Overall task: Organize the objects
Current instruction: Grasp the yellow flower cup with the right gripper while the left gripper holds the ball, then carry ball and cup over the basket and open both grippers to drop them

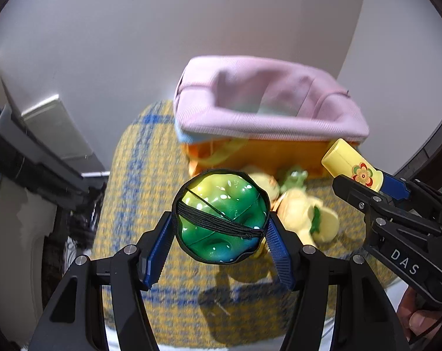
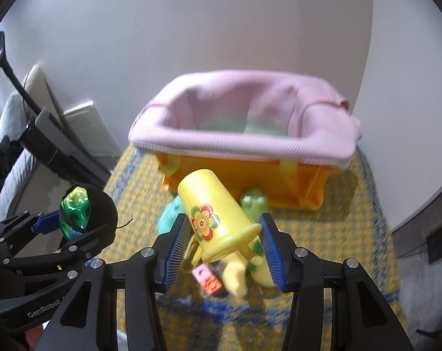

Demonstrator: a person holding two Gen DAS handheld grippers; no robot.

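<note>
My left gripper point(image 1: 221, 228) is shut on a shiny green toy point(image 1: 221, 216) in a black net, held above the rug. It also shows at the left of the right wrist view point(image 2: 74, 213). My right gripper point(image 2: 224, 242) is shut on a yellow cup point(image 2: 212, 210) with a flower sticker, tilted with its base away from me; it shows at the right of the left wrist view point(image 1: 349, 163). Ahead stands an orange bin point(image 2: 305, 187) with a pink fabric liner point(image 1: 267, 122). Both grippers are in front of the bin, below its rim.
A yellow and blue woven rug point(image 1: 139, 193) lies under everything. Yellow plush toys point(image 1: 302, 213), a green frog toy point(image 2: 254, 201), a teal toy point(image 2: 169, 216) and small pink and orange blocks point(image 2: 207, 280) lie on it before the bin. A white wall is behind; dark furniture point(image 1: 31, 158) stands at the left.
</note>
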